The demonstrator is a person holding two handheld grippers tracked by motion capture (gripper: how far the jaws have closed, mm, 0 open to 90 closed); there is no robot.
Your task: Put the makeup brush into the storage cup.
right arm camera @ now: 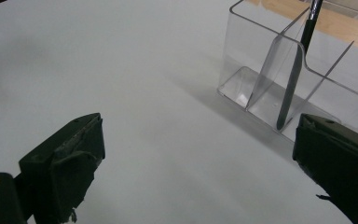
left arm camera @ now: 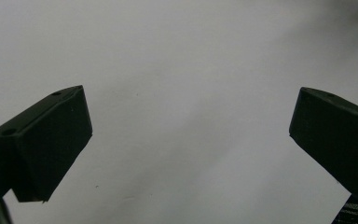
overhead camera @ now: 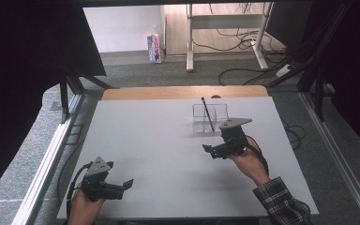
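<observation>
A clear plastic organizer point(overhead camera: 209, 118) with divided compartments stands at the table's far middle, and a dark pen point(overhead camera: 207, 114) leans inside it. In the right gripper view the organizer point(right arm camera: 261, 70) sits ahead to the right, with the pen point(right arm camera: 294, 70) slanting in a front compartment. My right gripper point(overhead camera: 208, 150) hovers just in front of the organizer, jaws wide apart and nothing between them. My left gripper point(overhead camera: 126, 185) rests low near the table's front left, open and empty; its view faces bare white tabletop point(left arm camera: 186, 93).
The white table point(overhead camera: 159, 140) has a wooden strip point(overhead camera: 183, 92) along its far edge. Metal rails flank both sides. Beyond are a desk frame point(overhead camera: 225, 33), floor cables and a small carton point(overhead camera: 154, 48). A plaid sleeve point(overhead camera: 281, 201) covers the right forearm.
</observation>
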